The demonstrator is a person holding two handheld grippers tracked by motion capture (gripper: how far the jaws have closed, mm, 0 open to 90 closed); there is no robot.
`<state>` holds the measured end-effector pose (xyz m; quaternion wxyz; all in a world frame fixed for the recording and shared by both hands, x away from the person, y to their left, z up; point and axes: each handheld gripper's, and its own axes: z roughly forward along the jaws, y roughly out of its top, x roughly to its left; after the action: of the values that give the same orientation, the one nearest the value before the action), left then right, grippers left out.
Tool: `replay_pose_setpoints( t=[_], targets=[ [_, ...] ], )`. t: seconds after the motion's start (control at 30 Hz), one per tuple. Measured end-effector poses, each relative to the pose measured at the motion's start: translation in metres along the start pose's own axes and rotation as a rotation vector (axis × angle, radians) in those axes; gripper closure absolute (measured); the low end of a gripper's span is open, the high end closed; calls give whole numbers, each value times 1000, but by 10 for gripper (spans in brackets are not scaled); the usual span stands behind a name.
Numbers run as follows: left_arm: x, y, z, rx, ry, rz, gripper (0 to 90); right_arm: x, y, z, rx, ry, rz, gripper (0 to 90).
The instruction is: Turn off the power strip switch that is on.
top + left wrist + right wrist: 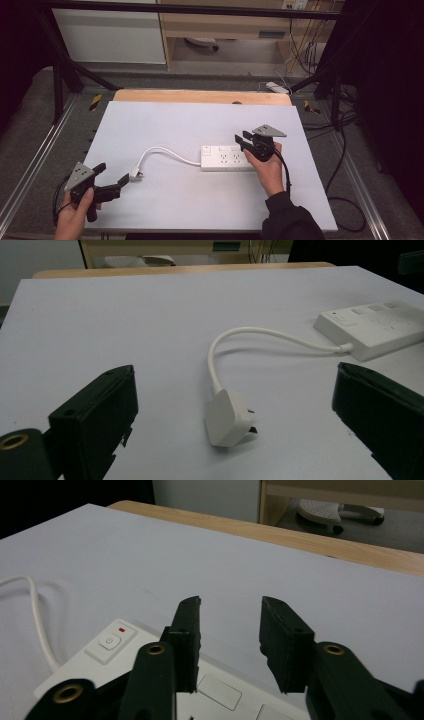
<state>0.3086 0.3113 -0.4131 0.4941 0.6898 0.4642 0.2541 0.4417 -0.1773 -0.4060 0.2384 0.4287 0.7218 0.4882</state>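
one white power strip, one plug on its cord, two grippers, left and right, one table

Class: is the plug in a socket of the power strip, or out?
Out. The plug lies on the table, prongs bare, apart from the power strip.

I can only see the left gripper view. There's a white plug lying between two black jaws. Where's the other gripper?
Observer: The right gripper hovers over the right end of the power strip, held by the person's right hand.
Operator: Is it squeezing anything?
Observer: No. In the right gripper view its jaws stand apart with nothing between them.
Operator: Is the plug touching my gripper?
Observer: From the high view the plug lies right at the left gripper tips; I cannot tell whether they touch.
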Motion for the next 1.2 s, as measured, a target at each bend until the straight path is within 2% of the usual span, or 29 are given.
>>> replay_pose_setpoints(
  t=[0.17, 0.6, 0.83, 0.93, 1.2],
  targets=[
    [0, 0, 0, 0, 1, 0, 44, 1, 4, -1, -13, 2, 15, 441],
    [1, 0, -1, -2, -3, 3, 44, 7, 15, -6, -26, -21, 8, 106],
    [1, 0, -1, -2, -4, 2, 44, 12, 22, -13, -48, -39, -15, 38],
    [-1, 1, 0, -1, -7, 3, 44, 14, 21, -19, -66, -45, -55, 33],
    [0, 1, 0, 2, -10, 4, 44, 10, 23, -37, -117, -66, -52, 31]
  ],
)
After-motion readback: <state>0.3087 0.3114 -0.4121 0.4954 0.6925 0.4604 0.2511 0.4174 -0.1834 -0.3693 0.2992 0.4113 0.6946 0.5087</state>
